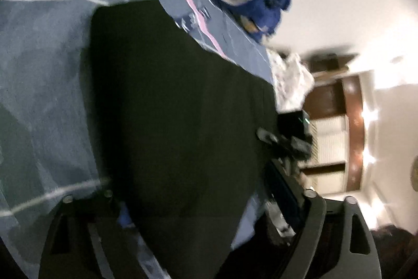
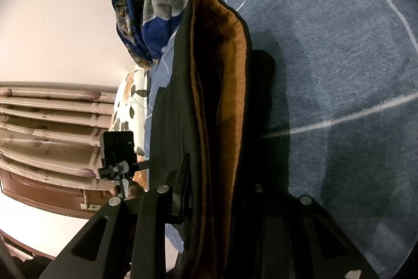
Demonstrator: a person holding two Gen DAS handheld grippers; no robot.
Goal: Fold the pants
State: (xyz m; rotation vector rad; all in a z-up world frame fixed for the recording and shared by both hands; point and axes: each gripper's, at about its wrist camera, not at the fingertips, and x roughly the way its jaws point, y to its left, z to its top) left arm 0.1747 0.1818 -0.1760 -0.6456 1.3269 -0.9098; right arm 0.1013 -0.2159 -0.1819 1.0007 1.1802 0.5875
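Black pants (image 1: 177, 109) lie spread on a grey-blue bed cover (image 1: 47, 75); the left wrist view is blurred. My left gripper (image 1: 203, 221) is open over their near end, one finger on each side of the cloth and neither pad pressing it. In the right wrist view the pants (image 2: 216, 96) stand bunched in thick folds, showing a brown fleece lining. My right gripper (image 2: 219, 195) is shut on this bundle near its lower end. A black gripper body with a camera (image 2: 117, 148) shows at the left, at the pants' other edge.
A dark blue blanket with animal prints (image 2: 156, 4) is heaped at the far side of the bed (image 2: 339, 56). A floral pillow (image 2: 130, 106) lies beside it. Beyond the bed edge are a pale wall, striped curtains (image 2: 47, 122) and brown wooden furniture (image 1: 352, 122).
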